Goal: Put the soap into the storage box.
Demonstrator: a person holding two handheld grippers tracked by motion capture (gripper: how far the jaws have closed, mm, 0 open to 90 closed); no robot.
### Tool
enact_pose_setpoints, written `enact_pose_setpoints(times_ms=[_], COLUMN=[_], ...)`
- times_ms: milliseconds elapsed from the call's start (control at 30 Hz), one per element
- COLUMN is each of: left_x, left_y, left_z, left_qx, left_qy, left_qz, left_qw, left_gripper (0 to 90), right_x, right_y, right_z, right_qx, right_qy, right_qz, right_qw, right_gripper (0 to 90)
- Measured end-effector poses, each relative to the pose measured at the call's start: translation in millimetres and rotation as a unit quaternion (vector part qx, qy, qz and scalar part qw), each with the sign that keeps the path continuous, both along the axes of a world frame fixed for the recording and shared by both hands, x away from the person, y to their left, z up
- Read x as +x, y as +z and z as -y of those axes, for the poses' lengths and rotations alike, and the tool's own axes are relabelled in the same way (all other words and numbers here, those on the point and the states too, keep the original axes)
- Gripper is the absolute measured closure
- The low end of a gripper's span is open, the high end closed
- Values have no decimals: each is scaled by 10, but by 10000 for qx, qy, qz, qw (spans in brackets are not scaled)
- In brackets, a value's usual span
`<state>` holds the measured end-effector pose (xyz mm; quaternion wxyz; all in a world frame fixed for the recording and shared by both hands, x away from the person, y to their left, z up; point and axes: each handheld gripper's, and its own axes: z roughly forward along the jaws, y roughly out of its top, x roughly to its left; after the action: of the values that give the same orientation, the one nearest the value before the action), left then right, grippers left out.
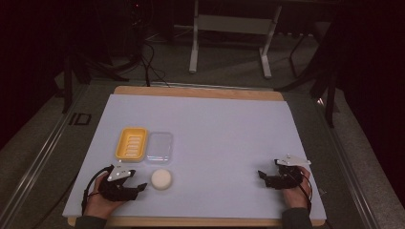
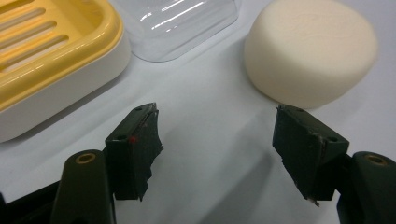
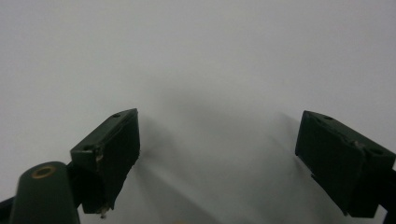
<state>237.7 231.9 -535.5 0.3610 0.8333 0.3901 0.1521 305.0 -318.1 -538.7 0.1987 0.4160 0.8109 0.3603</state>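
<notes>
In the left gripper view, the yellow soap dish (image 2: pixel 51 51) ran off the left and top edges. The clear lid (image 2: pixel 180 25) and the cream soap bar (image 2: pixel 310 49) were cropped along the top edge.

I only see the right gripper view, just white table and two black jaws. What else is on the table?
Observer: A round cream soap bar lies near the front left of the table, just ahead of the left gripper.
Operator: Is the left gripper holding the soap?
Observer: No. In the left gripper view its jaws stand open with bare table between them, and the soap sits just beyond the right-hand jaw.
Operator: Is there somewhere to put the soap?
Observer: Yes, a yellow soap dish sits behind the soap, with a clear plastic lid lying right beside it.
</notes>
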Motion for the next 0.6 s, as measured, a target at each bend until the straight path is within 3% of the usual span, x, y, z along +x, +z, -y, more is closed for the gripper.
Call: enact_pose_setpoints(times_ms=[100,133,300,600], left_x=[-11,-16,-11,3], left_y=[7,7,-10,-9], left_z=[-1,3,23,31], left_qx=[-13,13,81,194], left_qy=[-8,-59,-90,-236], left_qz=[-4,-23,-99,-167], left_qw=[10000,10000,9999,9994], left_gripper=[319,314,305,292], right_x=[-20,-45,-50,-74], right_y=[6,12,16,20], right_z=[13,25,53,57], right_qx=[75,136,278,306], right_qy=[-38,-64,-127,-72], right_qz=[81,207,235,366], right_qw=[9999,9997,9993,9988], right_gripper=[139,139,139,139])
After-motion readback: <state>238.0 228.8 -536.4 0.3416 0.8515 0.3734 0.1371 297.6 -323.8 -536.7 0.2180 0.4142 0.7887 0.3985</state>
